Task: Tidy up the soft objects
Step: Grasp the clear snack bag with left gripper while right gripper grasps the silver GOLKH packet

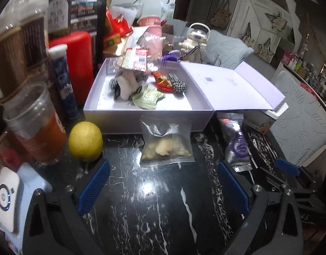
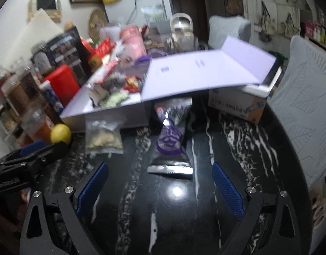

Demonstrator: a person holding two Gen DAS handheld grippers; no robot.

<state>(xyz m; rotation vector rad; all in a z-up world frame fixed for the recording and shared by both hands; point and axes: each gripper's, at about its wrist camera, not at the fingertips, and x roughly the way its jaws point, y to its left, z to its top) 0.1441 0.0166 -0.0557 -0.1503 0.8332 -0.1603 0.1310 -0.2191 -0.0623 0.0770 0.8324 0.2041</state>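
The left gripper hangs low over the black marble table with its blue pads spread wide and nothing between them. Straight ahead of it, centred on the gap, lies a clear snack bag whose far edge touches the near wall of the lavender box, its sealed bottom hem running crosswise to the fingers. The right gripper is likewise released and empty; dead ahead of it lies a purple-printed packet, its long axis pointing away from the tool toward the box, far end tucked under the open lid. Each pouch is nearest its own gripper, so a short forward reach should do on either side. Beyond, inside the box, checkered cloth pieces and small wrappers already sit; a yellow fruit lies ahead-left of the left tool.
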